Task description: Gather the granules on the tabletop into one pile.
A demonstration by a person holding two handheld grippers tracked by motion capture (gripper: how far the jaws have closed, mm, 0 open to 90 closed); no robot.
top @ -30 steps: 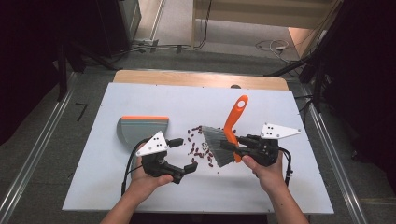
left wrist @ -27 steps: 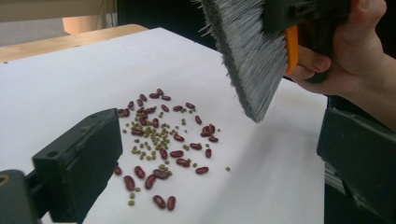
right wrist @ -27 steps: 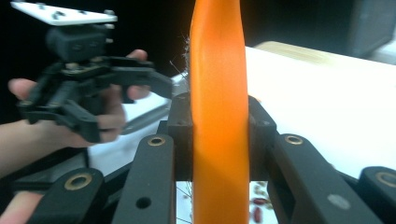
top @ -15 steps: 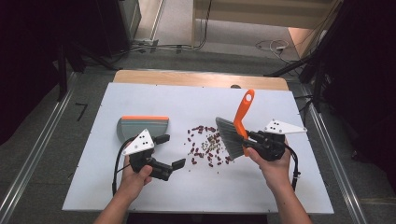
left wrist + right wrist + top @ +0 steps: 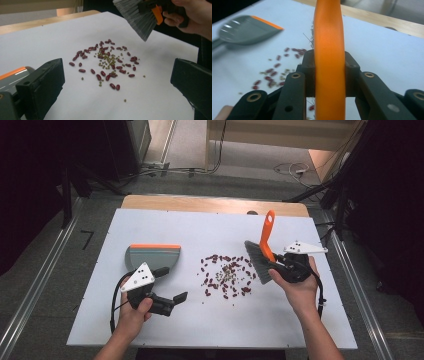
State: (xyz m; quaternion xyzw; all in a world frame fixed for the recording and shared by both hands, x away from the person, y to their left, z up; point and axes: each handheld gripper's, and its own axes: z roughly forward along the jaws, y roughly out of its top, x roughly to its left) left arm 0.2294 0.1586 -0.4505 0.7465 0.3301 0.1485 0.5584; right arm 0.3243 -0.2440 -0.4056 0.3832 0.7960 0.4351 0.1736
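Observation:
Red beans and small green ones (image 5: 227,275) lie scattered mid-table. A brush with an orange handle (image 5: 268,232) and grey bristles (image 5: 256,261) hangs tilted just right of the pile, with my right gripper (image 5: 286,270) shut on its handle (image 5: 329,50). A grey dustpan with an orange edge (image 5: 152,256) lies flat to the left of the beans. My left gripper (image 5: 170,284) is open and holds nothing, just in front of the dustpan. Its jaws frame the beans (image 5: 107,62), with the bristles (image 5: 136,17) above them.
A white board (image 5: 150,330) covers the table, and a wooden strip (image 5: 210,202) shows along its far edge. Metal rails run down both sides of the table. Cables (image 5: 290,169) lie on the floor behind it.
My right gripper has carried the brush to the right, off the bean pile. My left gripper has drawn back to the left, away from the beans and toward the dustpan.

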